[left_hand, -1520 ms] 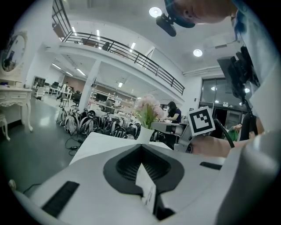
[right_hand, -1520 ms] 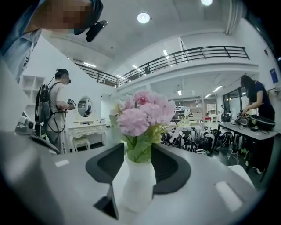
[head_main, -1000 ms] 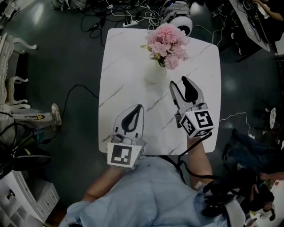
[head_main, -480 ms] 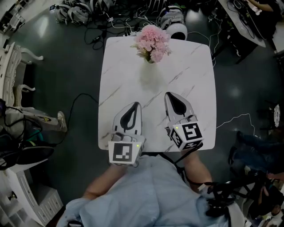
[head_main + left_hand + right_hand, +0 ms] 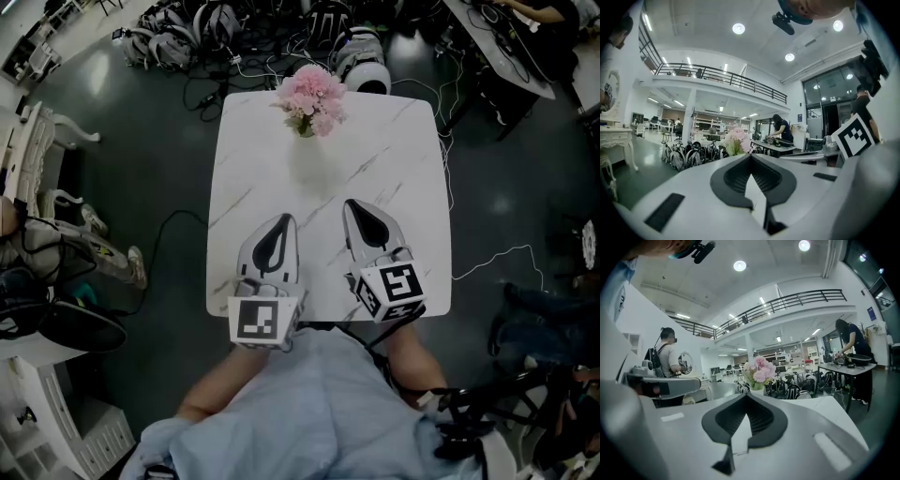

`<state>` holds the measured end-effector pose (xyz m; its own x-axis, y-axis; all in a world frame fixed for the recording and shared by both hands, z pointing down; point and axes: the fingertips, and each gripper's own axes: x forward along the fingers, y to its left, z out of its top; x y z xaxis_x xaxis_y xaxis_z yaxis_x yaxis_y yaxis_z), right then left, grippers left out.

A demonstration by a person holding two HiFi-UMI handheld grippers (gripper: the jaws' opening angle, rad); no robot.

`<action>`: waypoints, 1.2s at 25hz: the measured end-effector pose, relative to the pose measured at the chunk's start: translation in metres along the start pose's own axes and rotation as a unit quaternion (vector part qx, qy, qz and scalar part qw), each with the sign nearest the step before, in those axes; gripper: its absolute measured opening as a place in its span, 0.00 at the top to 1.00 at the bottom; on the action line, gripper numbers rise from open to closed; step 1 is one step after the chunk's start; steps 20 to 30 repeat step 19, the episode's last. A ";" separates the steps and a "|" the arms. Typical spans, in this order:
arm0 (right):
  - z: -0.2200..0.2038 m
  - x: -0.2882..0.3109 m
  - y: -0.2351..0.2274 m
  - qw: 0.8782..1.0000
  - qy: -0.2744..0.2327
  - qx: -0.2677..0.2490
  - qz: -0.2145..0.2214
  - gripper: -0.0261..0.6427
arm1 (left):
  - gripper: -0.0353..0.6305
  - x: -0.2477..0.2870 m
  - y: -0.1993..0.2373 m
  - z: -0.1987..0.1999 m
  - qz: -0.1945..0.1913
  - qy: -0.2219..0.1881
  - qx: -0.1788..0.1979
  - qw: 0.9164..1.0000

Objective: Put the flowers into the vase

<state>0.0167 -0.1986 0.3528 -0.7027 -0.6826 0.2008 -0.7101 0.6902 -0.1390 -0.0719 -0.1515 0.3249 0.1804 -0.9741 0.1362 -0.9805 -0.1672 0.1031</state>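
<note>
The flowers (image 5: 311, 92) are a pink bunch that already stands in the vase (image 5: 309, 159), at the middle of the far edge of the desk (image 5: 403, 187). In the head view the vase is pale against the marble top and hard to make out. In the right gripper view you can see its neck just under the blossoms. I see no loose stem on the rest of the desk.

Your two claws are well apart from the bunch, side by side over the near edge. The left claw (image 5: 286, 223) has its jaws together with nothing between them, and its own view shows only the desk top and the distant flowers beyond the tips. The right claw (image 5: 352, 206) is also closed and empty, and it points along the desk toward the vase.

I judge that the placing step is finished and that you are now at the pull-back, with both hands near your body. The next move calls for very little. Keep both claws low and away from the far edge, so that the vase is not pushed toward the bags (image 5: 178, 33) on the floor behind it. If the bunch leans, open one claw first and approach the stems from the side, not from above.
</note>
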 end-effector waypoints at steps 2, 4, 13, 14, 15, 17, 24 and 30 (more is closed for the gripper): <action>0.001 -0.001 -0.001 1.000 -0.003 0.002 0.002 0.96 | 0.94 0.000 -0.004 0.000 -0.002 0.000 0.001 1.000; 0.002 -0.001 -0.002 1.000 -0.006 0.003 0.004 0.96 | 0.94 0.000 -0.006 0.001 -0.002 -0.002 0.002 1.000; 0.005 -0.001 -0.001 1.000 -0.010 0.008 0.006 0.96 | 0.94 0.001 -0.009 0.002 -0.009 0.000 0.005 1.000; 0.005 -0.001 -0.001 1.000 -0.010 0.008 0.004 0.96 | 0.94 0.001 -0.009 0.001 -0.010 0.000 0.004 1.000; 0.005 -0.001 -0.002 1.000 -0.010 0.008 0.002 0.96 | 0.94 0.001 -0.009 0.001 -0.009 0.000 0.004 1.000; 0.004 -0.001 -0.002 1.000 -0.008 0.009 -0.002 0.96 | 0.94 0.001 -0.007 -0.001 -0.008 -0.003 0.001 1.000; 0.004 -0.001 -0.002 1.000 -0.007 0.010 -0.005 0.96 | 0.94 0.001 -0.005 -0.002 -0.008 -0.005 0.000 1.000; 0.004 -0.001 -0.002 1.000 -0.007 0.010 -0.005 0.96 | 0.94 0.001 -0.005 -0.002 -0.008 -0.005 0.000 1.000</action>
